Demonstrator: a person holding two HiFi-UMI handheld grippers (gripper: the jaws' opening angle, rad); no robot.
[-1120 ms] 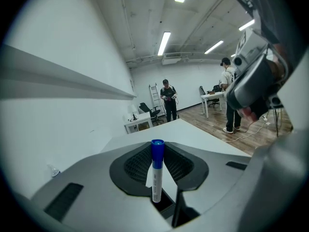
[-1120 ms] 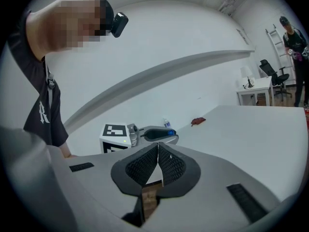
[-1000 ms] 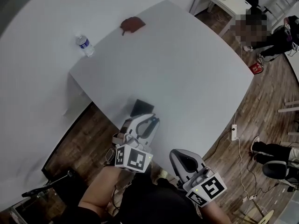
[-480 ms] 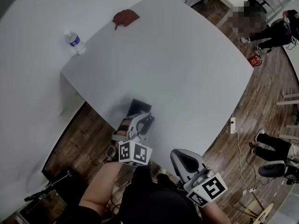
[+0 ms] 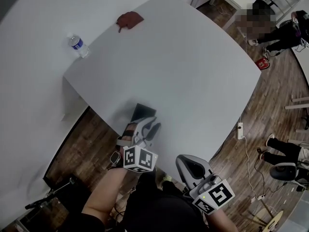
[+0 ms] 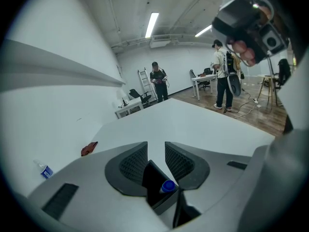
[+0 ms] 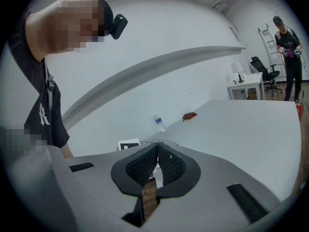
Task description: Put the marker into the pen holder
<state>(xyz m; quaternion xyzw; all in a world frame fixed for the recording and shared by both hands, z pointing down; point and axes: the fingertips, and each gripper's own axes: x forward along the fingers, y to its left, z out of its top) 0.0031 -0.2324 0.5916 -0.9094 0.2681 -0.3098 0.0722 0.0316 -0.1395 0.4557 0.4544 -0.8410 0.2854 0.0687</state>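
We hold our left grey-and-white gripper (image 5: 150,126) out ahead on a bare forearm (image 5: 104,195), its dark ribbed jaws standing apart. Our right grey-and-white gripper (image 5: 183,161) sits lower and nearer our body, angled upward, with its jaws pressed together at the tips.

The pen holder (image 6: 150,178) is a black, square-sided box, standing upright with its open top showing. It sits on the white table (image 5: 183,71) close to the near edge, a dark block in the head view (image 5: 141,112). The marker (image 6: 167,186) stands inside it, at one corner. Only its round blue cap shows, just above the rim.
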